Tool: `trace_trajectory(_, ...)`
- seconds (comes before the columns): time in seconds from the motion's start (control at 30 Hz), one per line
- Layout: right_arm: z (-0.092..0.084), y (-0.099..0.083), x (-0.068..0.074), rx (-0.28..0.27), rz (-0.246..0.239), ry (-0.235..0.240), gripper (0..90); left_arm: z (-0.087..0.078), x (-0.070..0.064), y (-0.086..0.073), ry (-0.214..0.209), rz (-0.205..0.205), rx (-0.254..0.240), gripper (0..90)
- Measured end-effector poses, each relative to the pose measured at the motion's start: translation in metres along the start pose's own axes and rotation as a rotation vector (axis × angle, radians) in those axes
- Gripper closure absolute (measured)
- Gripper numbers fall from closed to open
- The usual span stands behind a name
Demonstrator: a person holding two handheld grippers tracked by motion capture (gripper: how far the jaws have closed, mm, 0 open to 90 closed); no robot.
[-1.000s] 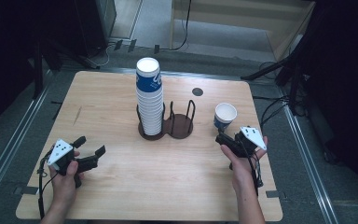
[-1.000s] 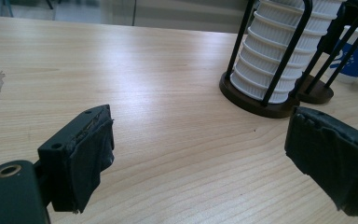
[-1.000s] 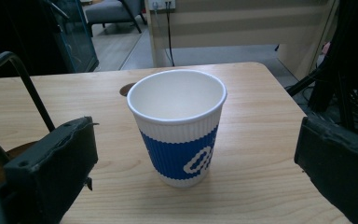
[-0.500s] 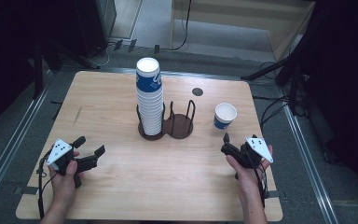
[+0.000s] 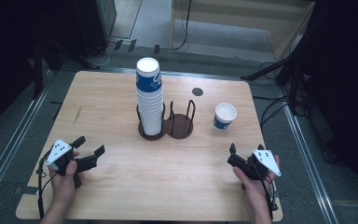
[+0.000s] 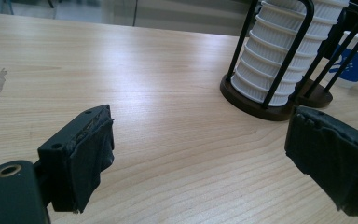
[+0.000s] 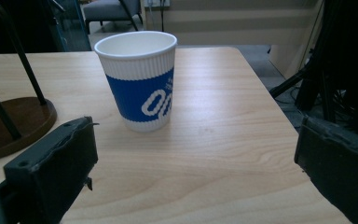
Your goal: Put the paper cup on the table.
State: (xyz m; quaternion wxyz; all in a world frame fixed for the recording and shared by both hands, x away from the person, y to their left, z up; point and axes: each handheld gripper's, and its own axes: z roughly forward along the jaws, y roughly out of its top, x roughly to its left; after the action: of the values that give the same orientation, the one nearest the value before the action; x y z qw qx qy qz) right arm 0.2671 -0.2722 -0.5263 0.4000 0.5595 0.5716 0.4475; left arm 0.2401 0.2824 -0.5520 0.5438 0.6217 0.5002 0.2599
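We see the cup (image 7: 137,79) upright near the bench's right edge, just ahead of the right gripper (image 7: 196,172), jaws apart, empty.

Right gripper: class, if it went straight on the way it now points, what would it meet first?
Most likely the single blue-and-white paper cup, standing upright on the table ahead of the open right gripper. Nothing lies between them, though it sits slightly left of centre.
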Motion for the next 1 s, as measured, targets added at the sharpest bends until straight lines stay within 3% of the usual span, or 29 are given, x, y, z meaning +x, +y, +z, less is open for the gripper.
trace_trajectory(1.0, -0.043, -0.029, -0.05, 0.04, 0.018, -0.062, 0.0, -0.001, 0.001, 0.0, -0.006, -0.016, -0.001, 8.9)
